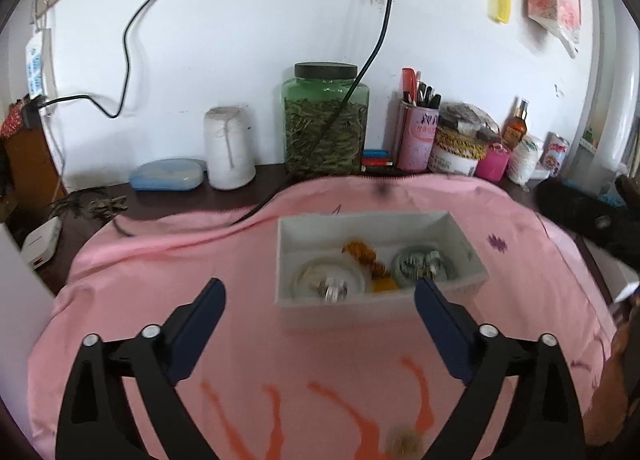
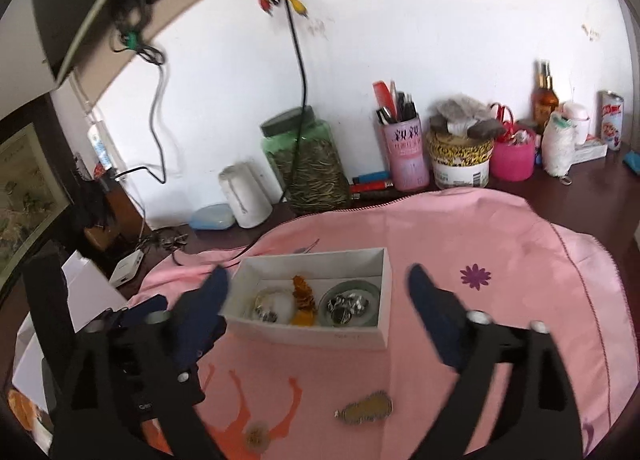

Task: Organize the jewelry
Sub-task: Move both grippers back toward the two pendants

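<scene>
Looking through the left wrist view first: I am holding the left gripper [image 1: 320, 292] low over the pink cloth [image 1: 168, 284], jaws spread wide and carrying nothing. Its right fingertip is overlapping the near wall of the white box [image 1: 384, 310]; I cannot tell whether it is touching. Inside the box I am seeing two shallow round dishes: the left dish [image 1: 326, 280] with a silvery ring-like piece, the right dish [image 1: 424, 264] with several small silver pieces, and an orange beaded piece [image 1: 370, 260] lying between them. A fuzzy pale piece [image 1: 408, 442] is lying on the cloth near its front edge.

Switching to the right wrist view: the right gripper [image 2: 318, 284] is also released and empty, fingers straddling the box [image 2: 320, 336] from above. A flat gold oval brooch [image 2: 366, 412] and a small pale round piece [image 2: 258, 438] are lying loose on the cloth, nearer the front edge than the box. The left gripper's body is crowding the lower left of this frame, just beside my left finger.

Risks I am weighing: the two grippers are working close together and could knock one another; a fingertip catching the light box wall could tip or slide it and spill the dishes; the flat brooch may slip on soft, wrinkling cloth as the jaws close.
</scene>
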Demonstrator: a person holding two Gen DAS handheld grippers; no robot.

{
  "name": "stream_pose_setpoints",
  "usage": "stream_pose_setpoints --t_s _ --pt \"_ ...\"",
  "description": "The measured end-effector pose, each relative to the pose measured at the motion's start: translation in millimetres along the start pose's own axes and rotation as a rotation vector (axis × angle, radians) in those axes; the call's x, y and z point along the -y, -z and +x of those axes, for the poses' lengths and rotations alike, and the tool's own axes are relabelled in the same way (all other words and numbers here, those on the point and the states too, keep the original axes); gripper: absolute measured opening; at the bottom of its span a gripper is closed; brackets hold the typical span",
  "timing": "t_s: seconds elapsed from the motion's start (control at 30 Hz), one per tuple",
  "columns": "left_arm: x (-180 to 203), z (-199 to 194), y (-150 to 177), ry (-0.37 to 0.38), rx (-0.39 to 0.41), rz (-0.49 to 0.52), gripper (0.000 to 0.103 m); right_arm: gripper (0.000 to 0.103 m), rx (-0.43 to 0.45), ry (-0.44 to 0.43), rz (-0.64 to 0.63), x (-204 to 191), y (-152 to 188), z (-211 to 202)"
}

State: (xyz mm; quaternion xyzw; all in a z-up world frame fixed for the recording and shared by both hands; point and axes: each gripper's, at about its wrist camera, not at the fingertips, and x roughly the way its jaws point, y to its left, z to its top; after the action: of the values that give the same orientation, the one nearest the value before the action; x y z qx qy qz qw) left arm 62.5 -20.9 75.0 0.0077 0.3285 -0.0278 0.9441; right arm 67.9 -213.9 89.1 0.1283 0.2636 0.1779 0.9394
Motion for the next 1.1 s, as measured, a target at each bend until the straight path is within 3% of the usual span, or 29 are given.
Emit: stream_pose_setpoints --t_s 0.13,0.33,0.53,0.67,0.83,1.1 --pt "-3 -17 28 -0.012 -0.028 0.045 0.097 0.096 -0.013 0.029 -0.125 -9 26 -18" --pt "0 -9 68 -0.020 -0.116 0.127 0.097 0.096 -0.120 0.164 -0.261 -7 69 -4" --pt "10 -10 73 0.006 -0.112 0.166 0.097 0.096 -0.079 0.205 -0.297 -12 74 -10" --pt "17 -4 76 0.040 -0.150 0.189 0.097 0.096 -0.106 0.266 -0.289 -8 76 -4" --pt "24 2 81 0.014 -0.175 0.229 0.097 0.096 -0.189 0.211 -0.216 2 78 6" --pt "21 7 82 -0.009 -0.187 0.209 0.097 0.096 -0.198 0.208 -0.158 10 78 7"
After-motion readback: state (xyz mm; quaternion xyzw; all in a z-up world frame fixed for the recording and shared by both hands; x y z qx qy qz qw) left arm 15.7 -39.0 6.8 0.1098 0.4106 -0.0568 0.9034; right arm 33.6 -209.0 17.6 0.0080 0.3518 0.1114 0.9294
